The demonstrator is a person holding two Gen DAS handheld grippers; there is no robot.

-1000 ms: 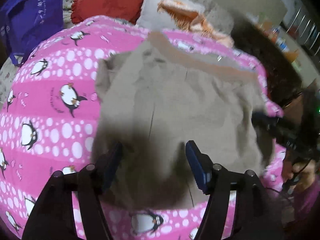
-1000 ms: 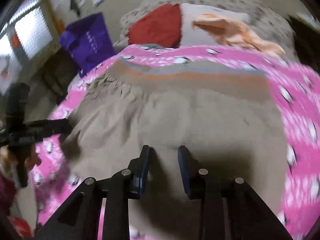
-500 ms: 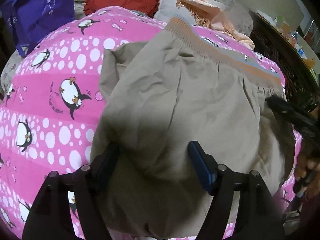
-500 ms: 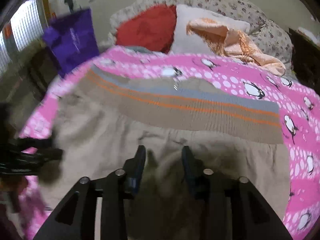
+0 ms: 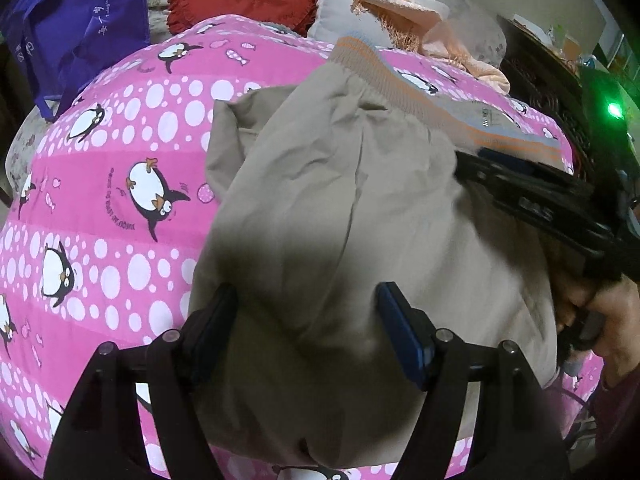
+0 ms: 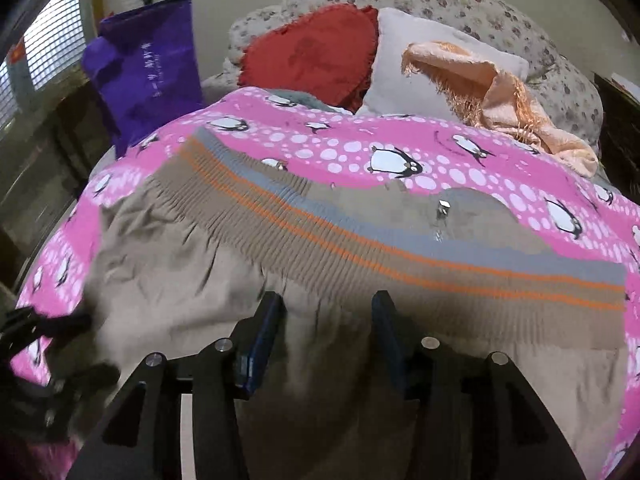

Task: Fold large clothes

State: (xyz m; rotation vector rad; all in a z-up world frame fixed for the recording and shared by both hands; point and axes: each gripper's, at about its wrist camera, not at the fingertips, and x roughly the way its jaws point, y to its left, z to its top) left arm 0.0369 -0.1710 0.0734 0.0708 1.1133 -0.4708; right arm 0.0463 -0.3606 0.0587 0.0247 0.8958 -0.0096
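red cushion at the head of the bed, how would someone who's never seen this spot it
Start from the pink penguin blanket covering the bed and look past its far edge. The red cushion leans there beside a white pillow. It is the only deep red, frilly-edged piece, left of the peach fringed cloth.

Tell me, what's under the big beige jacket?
The beige jacket lies on a pink penguin-print blanket, which shows all around it. Whatever is directly beneath the cloth is covered.
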